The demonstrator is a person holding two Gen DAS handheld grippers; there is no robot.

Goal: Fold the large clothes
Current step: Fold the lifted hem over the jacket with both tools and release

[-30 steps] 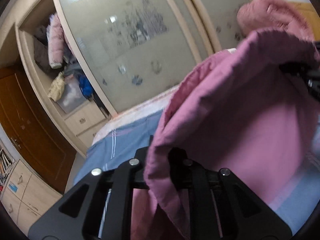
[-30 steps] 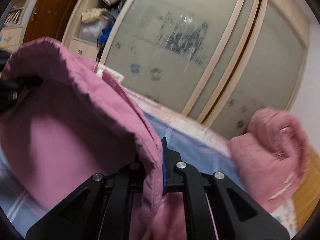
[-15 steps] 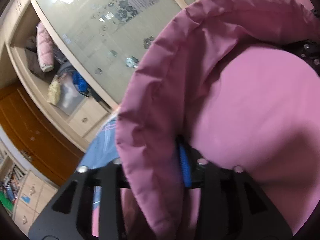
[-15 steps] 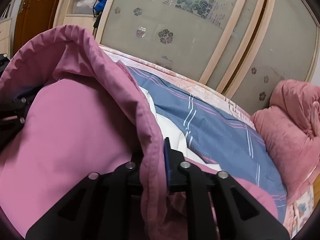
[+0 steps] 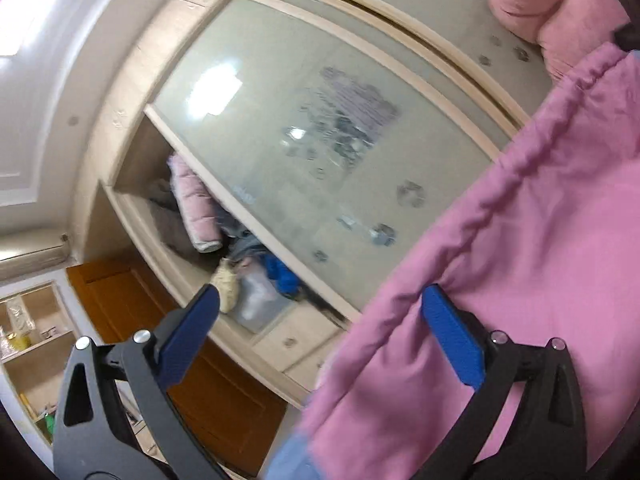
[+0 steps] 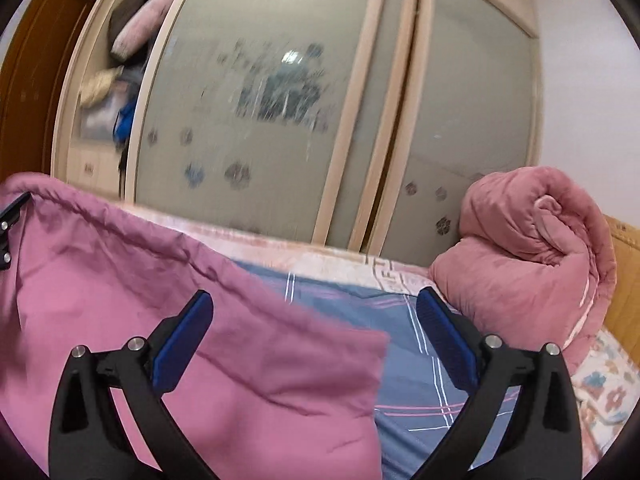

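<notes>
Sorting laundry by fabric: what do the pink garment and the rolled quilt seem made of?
Pink garment: thin matte woven cloth, perhaps cotton, judging by its soft creases and stitched, gathered edge. Rolled quilt: padded, slightly fuzzy fabric with puffy folds; the fibre cannot be told.

Garment (image 6: 200, 320): spread on the bed (image 6: 408, 344), left part, under and between the fingers of the right tool (image 6: 314, 320).
Rolled quilt (image 6: 528, 248): on the bed, right end, apart from the garment.
Sliding-door wardrobe (image 6: 280, 120): behind the bed.
Open shelf compartment (image 5: 192, 220): left of the doors, clothes piled in it; drawers (image 5: 296, 340) below.
</notes>
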